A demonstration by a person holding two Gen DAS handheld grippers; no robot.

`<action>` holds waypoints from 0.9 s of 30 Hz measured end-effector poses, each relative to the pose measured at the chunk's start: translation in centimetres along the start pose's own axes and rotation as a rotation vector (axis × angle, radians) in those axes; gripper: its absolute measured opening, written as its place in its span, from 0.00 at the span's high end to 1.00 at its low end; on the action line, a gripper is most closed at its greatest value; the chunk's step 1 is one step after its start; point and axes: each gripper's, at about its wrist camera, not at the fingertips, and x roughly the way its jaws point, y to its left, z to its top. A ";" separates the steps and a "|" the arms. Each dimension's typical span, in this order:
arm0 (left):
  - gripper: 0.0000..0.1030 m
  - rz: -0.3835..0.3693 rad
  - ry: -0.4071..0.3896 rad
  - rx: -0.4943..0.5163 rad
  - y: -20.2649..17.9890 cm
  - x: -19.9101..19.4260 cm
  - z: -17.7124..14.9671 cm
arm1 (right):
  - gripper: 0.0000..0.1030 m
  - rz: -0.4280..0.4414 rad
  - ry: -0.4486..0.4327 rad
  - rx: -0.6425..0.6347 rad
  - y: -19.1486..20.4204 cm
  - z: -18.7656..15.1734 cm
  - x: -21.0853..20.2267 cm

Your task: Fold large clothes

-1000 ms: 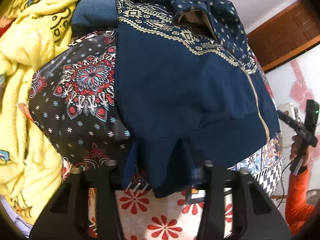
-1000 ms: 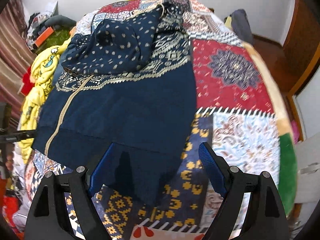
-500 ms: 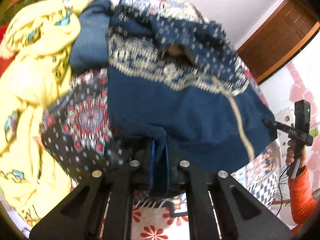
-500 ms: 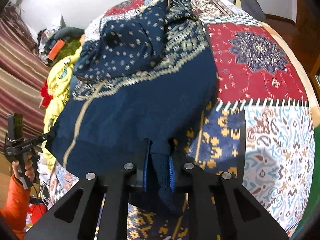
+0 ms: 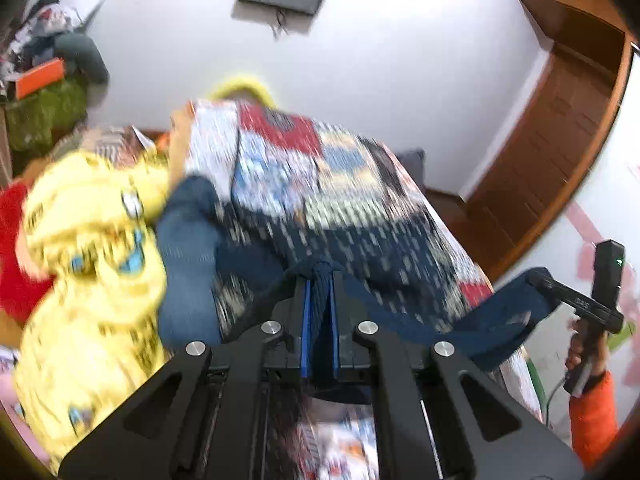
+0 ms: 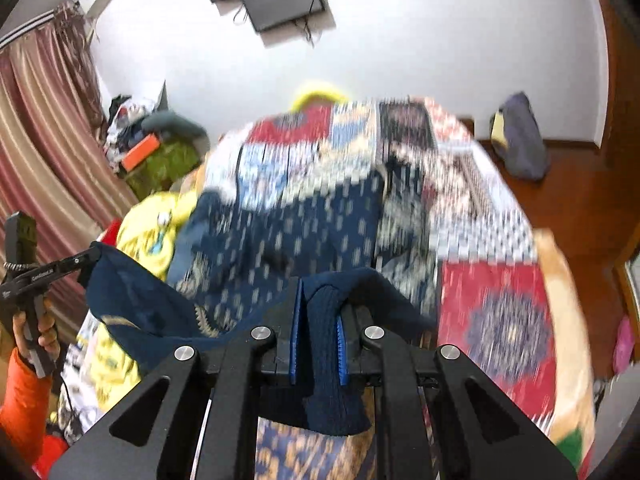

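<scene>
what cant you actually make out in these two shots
- Left wrist view: the navy garment past the left gripper is motion-blurred; its pattern and folds are unreadable.
- Right wrist view: the patchwork bedspread is smeared by blur.
- Both views: gripper bodies hide the hem below the right gripper.

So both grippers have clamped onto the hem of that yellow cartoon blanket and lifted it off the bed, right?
Not the yellow blanket. Both wrist views show the left gripper and right gripper clamped on the navy sweater hem.
</scene>
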 end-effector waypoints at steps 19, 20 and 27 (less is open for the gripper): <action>0.92 0.296 0.247 0.038 7.2 25.8 1.5 | 0.87 -0.171 0.182 0.060 -7.6 4.8 19.7; 0.90 0.307 0.270 0.066 7.1 26.2 1.1 | 0.86 -0.163 0.174 0.061 -7.8 4.8 19.4; 0.71 0.313 0.295 0.147 4.4 22.7 1.1 | 0.64 -0.266 0.110 0.004 -6.6 5.2 14.8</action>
